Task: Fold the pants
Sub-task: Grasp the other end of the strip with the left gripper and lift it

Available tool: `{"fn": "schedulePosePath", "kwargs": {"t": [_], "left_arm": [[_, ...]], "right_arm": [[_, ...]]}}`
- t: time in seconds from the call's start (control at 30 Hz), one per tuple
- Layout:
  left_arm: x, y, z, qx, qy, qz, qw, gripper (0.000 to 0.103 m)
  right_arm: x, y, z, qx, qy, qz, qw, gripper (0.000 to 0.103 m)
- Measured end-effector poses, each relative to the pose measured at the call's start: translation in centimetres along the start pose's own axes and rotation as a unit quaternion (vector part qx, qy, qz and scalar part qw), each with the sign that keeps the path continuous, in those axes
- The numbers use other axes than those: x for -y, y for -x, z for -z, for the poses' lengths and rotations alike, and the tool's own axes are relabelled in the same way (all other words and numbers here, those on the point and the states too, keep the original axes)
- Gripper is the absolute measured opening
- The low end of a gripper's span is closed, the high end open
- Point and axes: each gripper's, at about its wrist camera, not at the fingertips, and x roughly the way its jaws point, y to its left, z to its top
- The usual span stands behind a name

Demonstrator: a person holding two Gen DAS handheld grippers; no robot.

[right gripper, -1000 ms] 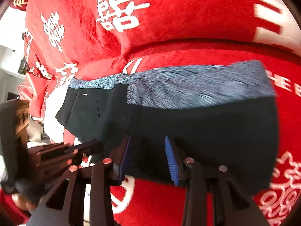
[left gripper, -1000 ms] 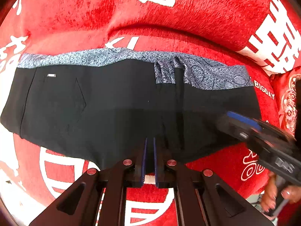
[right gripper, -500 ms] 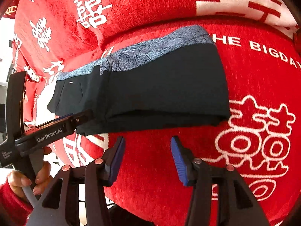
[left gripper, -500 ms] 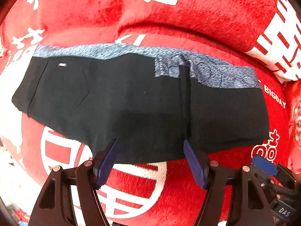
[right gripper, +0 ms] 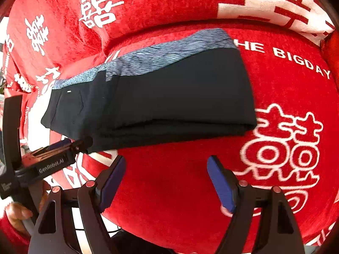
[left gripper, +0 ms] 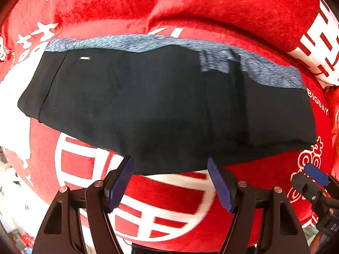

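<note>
The black pants (left gripper: 169,105) with a blue-grey patterned waistband (left gripper: 118,42) lie folded flat on the red cover; they also show in the right wrist view (right gripper: 169,99), with stacked layers along the near edge. My left gripper (left gripper: 170,180) is open and empty, its blue pads just at the pants' near edge. My right gripper (right gripper: 165,180) is open and empty, a little in front of the pants' near edge. The right gripper also shows in the left wrist view (left gripper: 313,182), and the left gripper in the right wrist view (right gripper: 63,150).
A red plush cover (right gripper: 286,89) with white characters and "THE BIGDAY" lettering spreads over the seat and the backrest (left gripper: 211,6) behind. A hand (right gripper: 19,211) holds the left gripper's handle. The seat's front edge drops off close below both grippers.
My left gripper, shut on the pants' near edge one second ago, has opened and let go. My right gripper has opened wider and drawn back from the pants, which now lie flat.
</note>
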Motion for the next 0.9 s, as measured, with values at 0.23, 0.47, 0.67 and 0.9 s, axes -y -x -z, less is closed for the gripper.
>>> {"fn": "schedulePosePath", "kwargs": {"t": [0.23,0.47,0.67,0.9], "left_arm": [[-6.9,0.4,-0.9,0.0,-0.019,-0.01,0.9998,0.073],[-15.8,-0.3,-1.8,0.004,0.033,-0.015,0.9993,0.073],[-21.0,-0.7,-2.1,0.006,0.085,-0.006,0.9963,0.073],[-25.1,-1.4,-2.3,0.015,0.144,0.024,0.9892,0.073]], "right_arm": [[-6.8,-1.9,-1.0,0.018,-0.013,0.016,1.0,0.082],[-13.1,-7.1,-3.9,0.01,0.028,0.064,0.998,0.087],[-17.2,-8.2,-4.8,-0.002,0.057,0.048,0.997,0.088],[-21.0,-10.9,-3.7,-0.039,0.088,0.05,0.994,0.088]]}}
